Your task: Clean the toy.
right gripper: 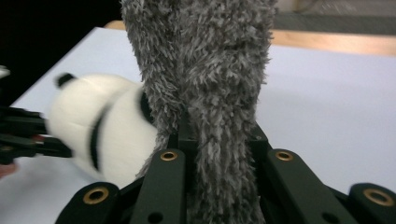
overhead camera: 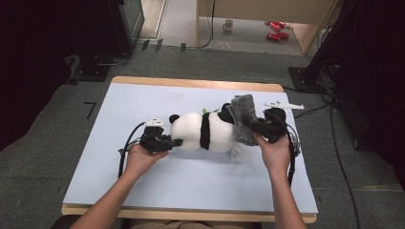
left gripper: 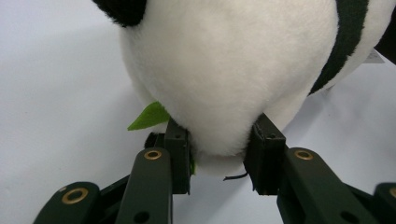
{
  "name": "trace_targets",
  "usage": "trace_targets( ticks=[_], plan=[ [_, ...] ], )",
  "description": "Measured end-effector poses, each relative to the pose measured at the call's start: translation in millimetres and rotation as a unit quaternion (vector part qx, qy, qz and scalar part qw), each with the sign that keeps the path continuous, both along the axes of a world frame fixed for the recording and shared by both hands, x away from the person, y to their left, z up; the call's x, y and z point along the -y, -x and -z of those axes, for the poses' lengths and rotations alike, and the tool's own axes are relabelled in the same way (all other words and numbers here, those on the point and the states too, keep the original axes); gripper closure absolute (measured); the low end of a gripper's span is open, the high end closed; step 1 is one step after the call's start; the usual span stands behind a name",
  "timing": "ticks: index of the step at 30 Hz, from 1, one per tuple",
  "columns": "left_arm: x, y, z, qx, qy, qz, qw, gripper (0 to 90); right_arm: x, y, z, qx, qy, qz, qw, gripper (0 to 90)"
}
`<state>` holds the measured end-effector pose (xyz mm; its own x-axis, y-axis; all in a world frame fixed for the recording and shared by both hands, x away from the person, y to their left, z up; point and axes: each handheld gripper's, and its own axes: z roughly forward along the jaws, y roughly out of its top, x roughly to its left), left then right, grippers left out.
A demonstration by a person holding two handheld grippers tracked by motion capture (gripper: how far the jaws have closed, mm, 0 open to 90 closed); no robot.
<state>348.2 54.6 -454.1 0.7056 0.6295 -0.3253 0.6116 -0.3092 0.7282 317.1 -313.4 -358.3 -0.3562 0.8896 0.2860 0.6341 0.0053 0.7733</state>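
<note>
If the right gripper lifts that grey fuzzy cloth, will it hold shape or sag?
The grey fuzzy cloth is bunched and folded between the right gripper jaws, so it probably sags limply. Its long pile looks soft and light; a slip seems unlikely.

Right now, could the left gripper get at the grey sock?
Probably not: the left gripper is clamped on the panda, whose body lies between it and the sock, held by the right gripper.

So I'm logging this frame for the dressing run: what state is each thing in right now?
Panda: lying on its side on the table, head clamped.
Grey sock: fuzzy, pinched at one end, apparently over the panda's far end.
Left gripper: shut on the panda's head.
Right gripper: shut on the sock.
Green leaf: sticking out beside the left jaw.
Table: covered with a pale sheet.
</note>
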Motion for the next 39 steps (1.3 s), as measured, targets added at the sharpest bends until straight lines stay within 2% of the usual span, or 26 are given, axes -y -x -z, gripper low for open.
trace_targets(
  ticks=[3, 7, 12, 17, 21, 25, 27, 29, 32, 37, 39],
  plan=[
    [0.3, 2.3, 0.2, 0.001, 0.001, -0.001, 1.0, 65.7, -16.5, 3.7, -11.4, 0.012, -0.009, -0.027, 0.9995, 76.5],
    [0.6, 5.7, 0.5, 0.007, 0.0, -0.003, 1.0, 65.1, -40.3, 2.9, -15.3, 0.016, -0.011, -0.065, 0.9977, 76.3],
    [1.5, 9.8, -0.5, 0.004, 0.008, -0.008, 0.9999, 64.8, -70.4, -2.1, -8.0, 0.002, -0.014, -0.104, 0.9944, 76.3],
    [3.8, 15.1, -2.9, 0.003, 0.011, -0.011, 0.9999, 64.7, -103.2, -1.0, -4.8, -0.002, -0.013, -0.15, 0.9886, 76.3],
    [7.7, 21.8, -5.9, 0.01, 0.015, -0.016, 0.9997, 64.8, -125.7, 0.7, 1.2, -0.006, -0.007, -0.173, 0.9848, 75.8],
    [12.1, 28.6, -9.2, 0.022, 0.004, -0.021, 0.9995, 64.9, -142.9, -1.7, 18.4, -0.024, -0.007, -0.188, 0.9818, 75.7],
    [12.7, 29.8, -9.1, 0.017, 0.002, -0.024, 0.9996, 65.2, -147.9, -1.3, 23.6, -0.019, -0.003, -0.187, 0.9821, 75.7],
    [12.9, 30.1, -8.8, 0.014, 0.005, -0.025, 0.9996, 65.2, -149.6, -1.7, 25.3, -0.009, 0.012, -0.184, 0.9828, 75.8],
    [14.2, 30.2, -8.4, 0.016, 0.007, -0.025, 0.9995, 65.3, -148.3, -1.9, 26.3, 0.01, 0.041, -0.183, 0.9823, 76.0],
    [10.1, 24.8, -4.6, 0.01, -0.001, -0.022, 0.9997, 65.3, -141.6, -5.2, 27.6, 0.012, 0.058, -0.178, 0.9822, 76.0],
    [6.3, 21.3, -2.9, 0.003, 0.001, -0.024, 0.9997, 65.3, -134.9, -7.5, 27.9, 0.008, 0.064, -0.164, 0.9843, 75.5]
  ],
)
